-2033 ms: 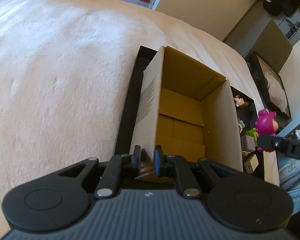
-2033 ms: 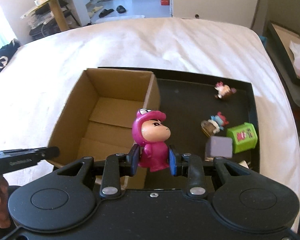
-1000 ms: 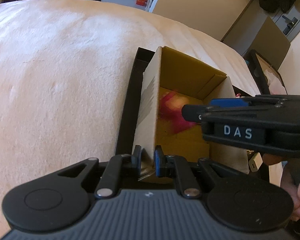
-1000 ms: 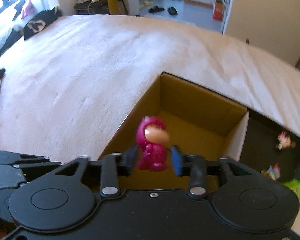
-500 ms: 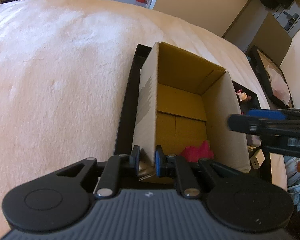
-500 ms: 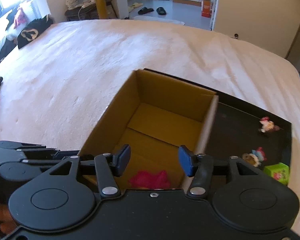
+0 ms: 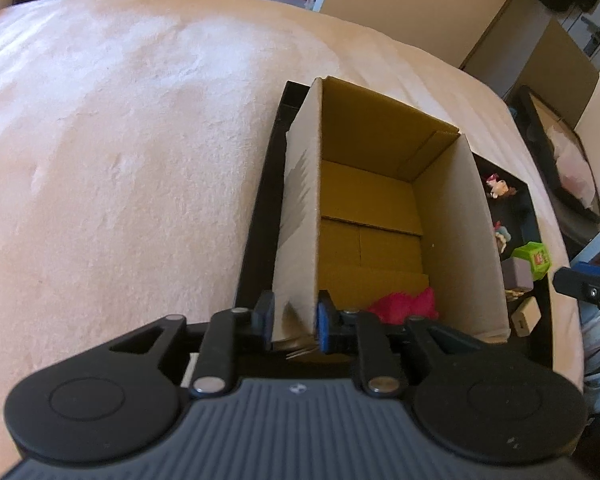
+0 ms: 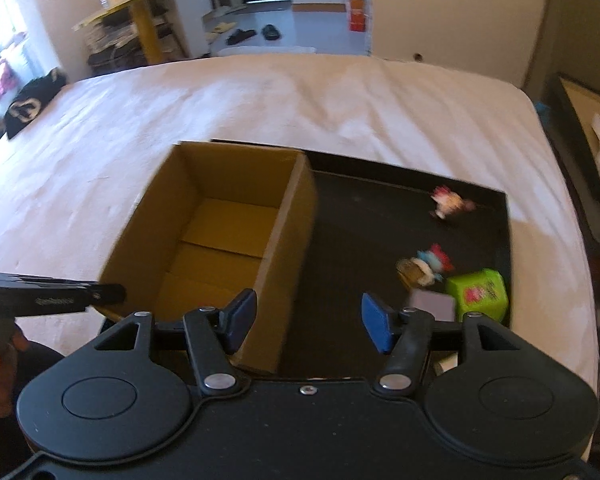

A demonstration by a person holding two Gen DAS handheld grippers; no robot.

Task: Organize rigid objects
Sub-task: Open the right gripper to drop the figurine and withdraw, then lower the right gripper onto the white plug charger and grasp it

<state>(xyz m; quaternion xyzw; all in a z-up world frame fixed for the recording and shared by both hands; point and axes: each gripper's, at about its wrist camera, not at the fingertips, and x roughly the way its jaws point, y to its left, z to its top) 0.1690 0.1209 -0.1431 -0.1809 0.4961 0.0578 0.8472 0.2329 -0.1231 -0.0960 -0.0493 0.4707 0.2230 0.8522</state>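
1. Since the earlier frames, the pink figure (image 7: 406, 305) had left the right gripper (image 8: 309, 319) and ended up on the floor of the cardboard box (image 7: 456, 240), at the near end, apparently lying down. That gripper had swung off the box toward the black tray (image 8: 380, 200), and its jaws had just been opening with nothing between them.

2. Left gripper (image 7: 296, 316) straddled the box's near corner wall. Its jaws had just been easing apart too, and the cardboard sat between the blue pads with a bit of a gap on the outer side, so I'd call it loosened rather than clamped.

3. Still on the tray beside the box: 2 small figurines, one near the far edge (image 8: 448, 201) and one closer (image 8: 426, 264), plus a green cube (image 8: 478, 291), a purple block (image 8: 434, 302) touching it, and a small white thing (image 7: 525, 317) at the near corner that I couldn't identify.

4. My read: 1 toy was sorted and the rest remained, so the right hand probably had to go for the purple block or the closer figurine.

5. What could go wrong:
- With the left pads slack, any bump from the right hand could slide or tip the light box, since nothing else steadied it.
- The purple block and green cube touched, so spread jaws might catch both or shove one into the tray's rim.
- The figurines looked small and oddly shaped, so a squeeze off-centre could squirt one out.
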